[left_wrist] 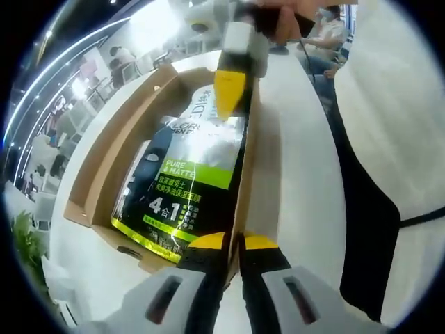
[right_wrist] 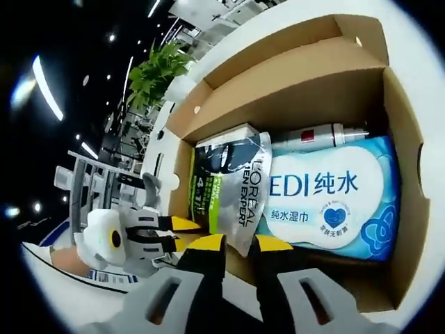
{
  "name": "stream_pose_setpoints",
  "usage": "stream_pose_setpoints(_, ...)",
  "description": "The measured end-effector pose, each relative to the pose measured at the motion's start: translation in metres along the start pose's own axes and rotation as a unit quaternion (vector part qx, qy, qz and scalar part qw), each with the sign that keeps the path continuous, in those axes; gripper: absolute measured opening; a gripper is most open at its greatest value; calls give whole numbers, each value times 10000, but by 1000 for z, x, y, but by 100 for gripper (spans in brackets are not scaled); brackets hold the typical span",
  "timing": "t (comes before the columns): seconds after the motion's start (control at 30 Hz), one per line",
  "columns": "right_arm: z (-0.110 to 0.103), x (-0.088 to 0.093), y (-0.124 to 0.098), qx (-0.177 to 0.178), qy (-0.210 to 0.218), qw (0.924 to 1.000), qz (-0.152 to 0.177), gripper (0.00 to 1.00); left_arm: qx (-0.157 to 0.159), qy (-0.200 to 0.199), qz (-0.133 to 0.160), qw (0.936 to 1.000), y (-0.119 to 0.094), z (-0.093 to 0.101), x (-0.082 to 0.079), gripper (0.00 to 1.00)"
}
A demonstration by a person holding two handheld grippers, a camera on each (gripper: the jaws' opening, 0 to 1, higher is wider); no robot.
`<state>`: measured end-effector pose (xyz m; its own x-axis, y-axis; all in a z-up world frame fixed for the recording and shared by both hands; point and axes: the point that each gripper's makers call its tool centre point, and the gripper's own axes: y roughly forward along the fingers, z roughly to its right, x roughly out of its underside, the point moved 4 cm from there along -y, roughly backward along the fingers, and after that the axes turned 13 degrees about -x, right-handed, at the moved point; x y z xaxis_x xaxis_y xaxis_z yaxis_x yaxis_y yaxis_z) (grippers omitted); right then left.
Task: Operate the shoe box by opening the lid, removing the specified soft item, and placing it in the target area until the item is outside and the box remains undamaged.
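An open cardboard shoe box (left_wrist: 104, 156) lies on a white table, lid folded back. Inside is a black, green and silver pouch (left_wrist: 184, 174) printed "Men Expert". My left gripper (left_wrist: 235, 242) is shut on the box's thin side wall at the near end. The right gripper (left_wrist: 229, 90) comes in from the top, its yellow tip on the pouch's far end. In the right gripper view the box (right_wrist: 292, 90) also holds a blue wet-wipe pack (right_wrist: 334, 202) and a white tube (right_wrist: 320, 133). My right gripper (right_wrist: 240, 245) pinches the silver pouch (right_wrist: 236, 188). The left gripper (right_wrist: 182, 233) clamps the box's end wall.
The white table (left_wrist: 299, 181) runs beside the box. A person in a white top with dark straps (left_wrist: 389, 139) stands close on the right. A green plant (right_wrist: 156, 76) stands beyond the box's far end. Chairs and seated people are in the background.
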<state>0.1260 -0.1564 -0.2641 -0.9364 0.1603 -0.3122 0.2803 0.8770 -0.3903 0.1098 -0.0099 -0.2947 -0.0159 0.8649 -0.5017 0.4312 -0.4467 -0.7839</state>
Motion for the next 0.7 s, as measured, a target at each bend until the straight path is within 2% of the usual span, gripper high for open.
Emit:
stream_pose_setpoints(0.03, -8, -3, 1, -334, -160, 9993, 90, 11, -3, -1, -1, 10000, 0, 0, 0, 6)
stream_pose_setpoints(0.07, -11, -7, 1, -489, -106, 9984, 254, 11, -6, -11, 1, 10000, 0, 0, 0, 6)
stream_pose_setpoints(0.2, 0, -11, 3, -262, -158, 9993, 217, 12, -8, 10, 13, 10000, 0, 0, 0, 6)
stream_pose_setpoints(0.23, 1, -13, 5, -302, -200, 9991, 238, 12, 0, 7, 5, 10000, 0, 0, 0, 6)
stream_pose_setpoints(0.3, 3, -12, 9, -245, -140, 9995, 106, 12, 51, 42, -20, 10000, 0, 0, 0, 6)
stream_pose_setpoints(0.43, 17, -18, 9, 257, -445, 9986, -112, 15, 68, 27, -46, 10000, 0, 0, 0, 6)
stream_pose_setpoints(0.5, 16, -25, 12, 140, -493, 9986, 93, 17, 45, 40, -41, 10000, 0, 1, 0, 6)
stream_pose_setpoints(0.57, 13, -28, 15, 34, -167, 9998, 136, 18, 37, 20, -40, 10000, 0, 1, 0, 6)
stream_pose_setpoints(0.67, 17, -39, 18, 110, -345, 9992, 175, 18, 58, 33, -41, 10000, 0, 0, 0, 6)
stream_pose_setpoints(0.7, 18, -39, 20, 85, -290, 9995, 45, 18, 68, 42, -38, 10000, 0, 0, 0, 6)
